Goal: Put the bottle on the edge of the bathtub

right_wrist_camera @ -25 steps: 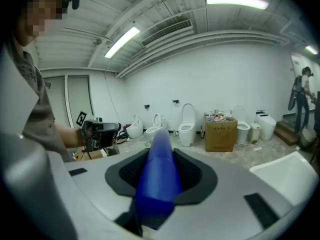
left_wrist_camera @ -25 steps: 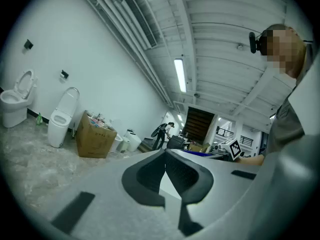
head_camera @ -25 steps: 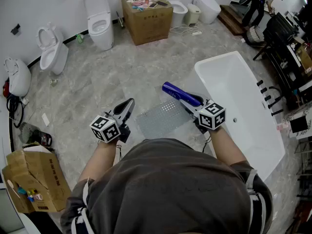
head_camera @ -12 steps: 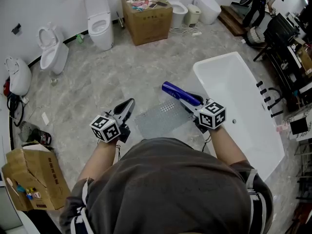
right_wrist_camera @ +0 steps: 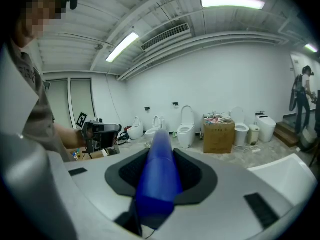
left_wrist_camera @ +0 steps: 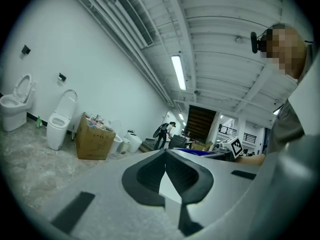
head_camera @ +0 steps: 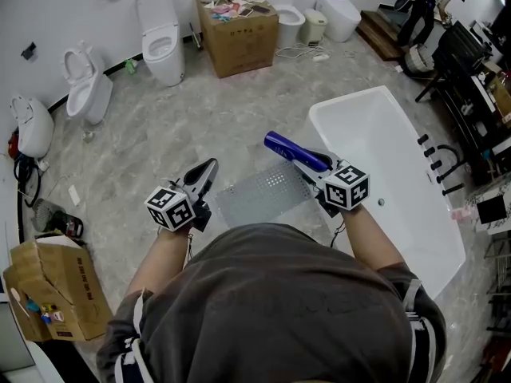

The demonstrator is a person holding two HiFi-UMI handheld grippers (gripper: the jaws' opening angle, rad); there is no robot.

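Note:
A blue bottle [head_camera: 295, 152] lies lengthwise between the jaws of my right gripper [head_camera: 307, 163], which is shut on it; in the right gripper view the blue bottle [right_wrist_camera: 159, 176] fills the gap and points toward the far wall. It hangs just left of the white bathtub [head_camera: 399, 214], near the tub's left rim. My left gripper [head_camera: 206, 171] is held over the marble floor at the left, its jaws closed together with nothing in them; the left gripper [left_wrist_camera: 165, 170] shows pads touching at the tips.
A perforated grey mat [head_camera: 266, 194] lies on the floor between the grippers. Toilets [head_camera: 160, 32] and a cardboard box [head_camera: 237, 22] stand along the far wall. Another box [head_camera: 52, 290] sits at the lower left. Black taps [head_camera: 441, 159] line the tub's right side.
The view has shifted slightly, so the tub and floor sit a little further left. Both grippers keep their poses and the bottle stays gripped.

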